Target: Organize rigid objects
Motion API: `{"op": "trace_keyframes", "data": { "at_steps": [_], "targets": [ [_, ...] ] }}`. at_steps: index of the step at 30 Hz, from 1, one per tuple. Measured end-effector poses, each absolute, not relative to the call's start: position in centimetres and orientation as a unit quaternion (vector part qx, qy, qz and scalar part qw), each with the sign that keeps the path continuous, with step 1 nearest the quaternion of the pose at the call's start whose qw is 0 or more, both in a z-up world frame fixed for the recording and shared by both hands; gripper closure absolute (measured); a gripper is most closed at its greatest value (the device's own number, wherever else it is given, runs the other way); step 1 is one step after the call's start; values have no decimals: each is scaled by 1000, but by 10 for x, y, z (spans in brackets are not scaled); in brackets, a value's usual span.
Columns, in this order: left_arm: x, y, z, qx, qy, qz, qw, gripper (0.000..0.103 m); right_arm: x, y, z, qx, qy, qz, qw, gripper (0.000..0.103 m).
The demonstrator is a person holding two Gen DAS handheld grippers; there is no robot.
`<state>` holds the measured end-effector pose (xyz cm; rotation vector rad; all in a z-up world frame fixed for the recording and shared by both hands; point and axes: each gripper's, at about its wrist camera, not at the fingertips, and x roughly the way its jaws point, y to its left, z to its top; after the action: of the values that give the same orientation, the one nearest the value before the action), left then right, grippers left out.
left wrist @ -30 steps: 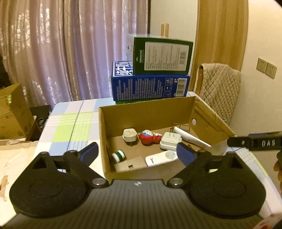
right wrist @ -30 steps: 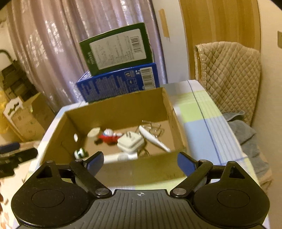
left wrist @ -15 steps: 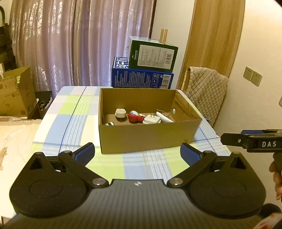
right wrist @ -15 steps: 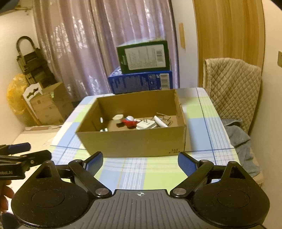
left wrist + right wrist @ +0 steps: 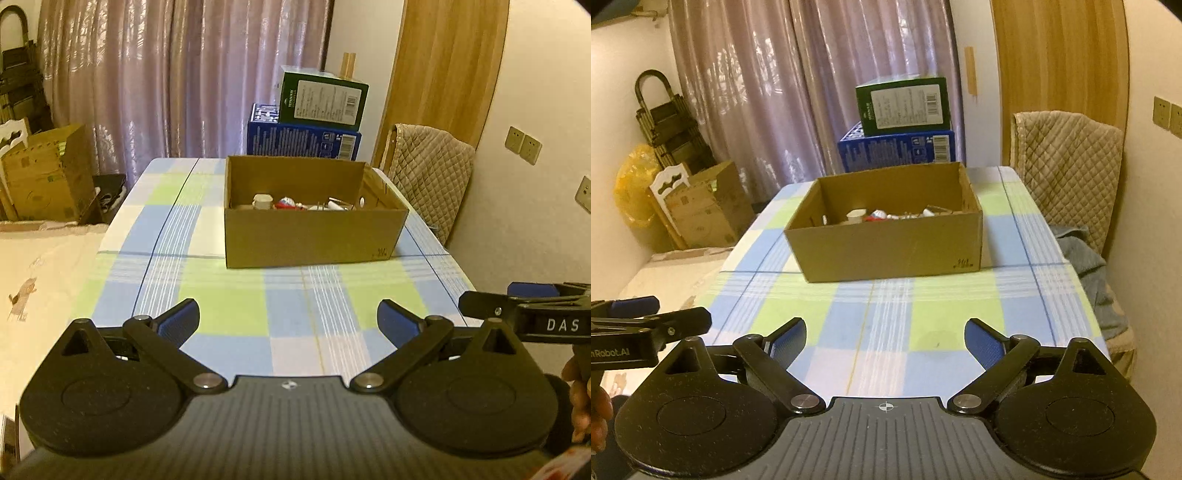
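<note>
Cardboard box (image 5: 310, 236) untouched, left gripper (image 5: 288, 321) wide open, empty

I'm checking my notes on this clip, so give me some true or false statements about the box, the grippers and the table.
1. The brown cardboard box holds small items. True.
2. The left gripper grips a white plug. False: it is open and empty.
3. The green carton sits on the blue carton. True.
4. The right gripper is shut. False: it is open.
5. The checked tablecloth is red. False: blue, green and white.
</note>
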<state>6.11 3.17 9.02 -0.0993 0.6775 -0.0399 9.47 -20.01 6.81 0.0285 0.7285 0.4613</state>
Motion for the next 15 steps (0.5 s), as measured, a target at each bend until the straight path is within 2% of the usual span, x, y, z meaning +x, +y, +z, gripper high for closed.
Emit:
{"op": "trace_keyframes", "data": {
  "at_steps": [15],
  "targets": [
    [4, 15, 88, -49, 335, -8, 941, 2, 39, -218, 74, 8, 354, 238, 905, 13]
  ]
}}
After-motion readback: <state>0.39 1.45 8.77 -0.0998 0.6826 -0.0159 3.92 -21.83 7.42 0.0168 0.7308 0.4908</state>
